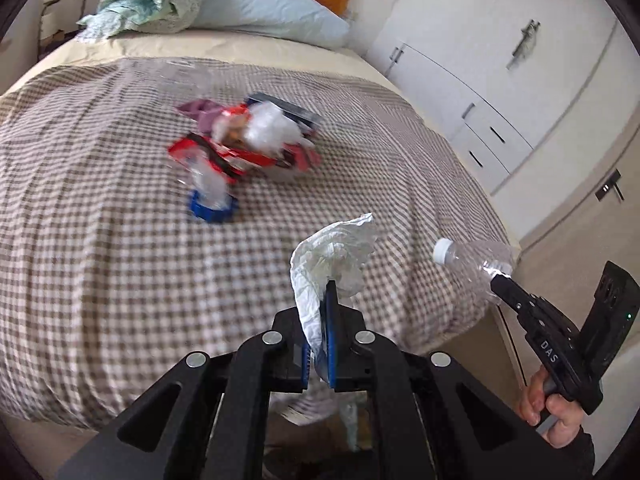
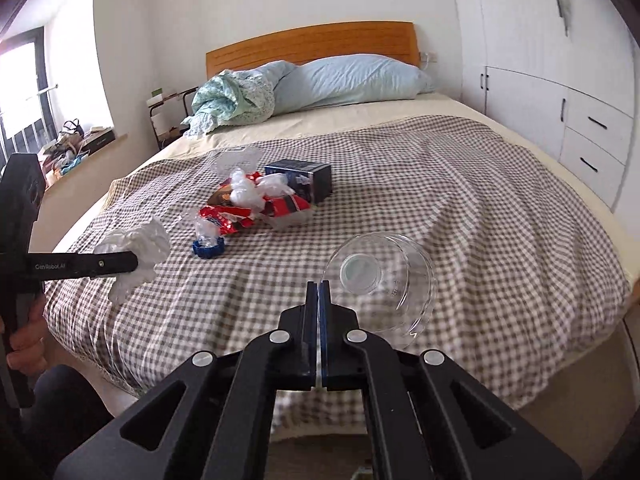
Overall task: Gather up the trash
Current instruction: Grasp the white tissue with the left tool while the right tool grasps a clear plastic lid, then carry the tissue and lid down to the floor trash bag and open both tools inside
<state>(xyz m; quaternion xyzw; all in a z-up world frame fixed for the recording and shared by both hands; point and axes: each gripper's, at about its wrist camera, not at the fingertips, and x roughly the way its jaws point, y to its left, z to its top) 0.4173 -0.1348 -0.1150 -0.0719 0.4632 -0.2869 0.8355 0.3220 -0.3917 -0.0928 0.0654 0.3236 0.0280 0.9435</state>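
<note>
My left gripper (image 1: pixel 325 292) is shut on a crumpled white tissue (image 1: pixel 336 256) and holds it above the foot of the bed; it also shows in the right wrist view (image 2: pixel 136 262) with the tissue (image 2: pixel 140 248). My right gripper (image 2: pixel 319 286) is shut on a clear plastic bottle (image 2: pixel 384 280) with a white cap, held above the bed's near edge; in the left wrist view the bottle (image 1: pixel 472 258) hangs at the bed's right corner. A trash pile (image 2: pixel 260 200) of red wrappers, white plastic and a dark box (image 2: pixel 300 174) lies mid-bed.
The bed has a checked cover (image 2: pixel 460 216), a blue pillow (image 2: pixel 352 80), a bundled quilt (image 2: pixel 232 100) and a wooden headboard (image 2: pixel 312 40). White wardrobes and drawers (image 2: pixel 560 80) stand on the right. A blue bottle ring (image 2: pixel 208 248) lies near the pile. A cluttered windowsill (image 2: pixel 80 140) is on the left.
</note>
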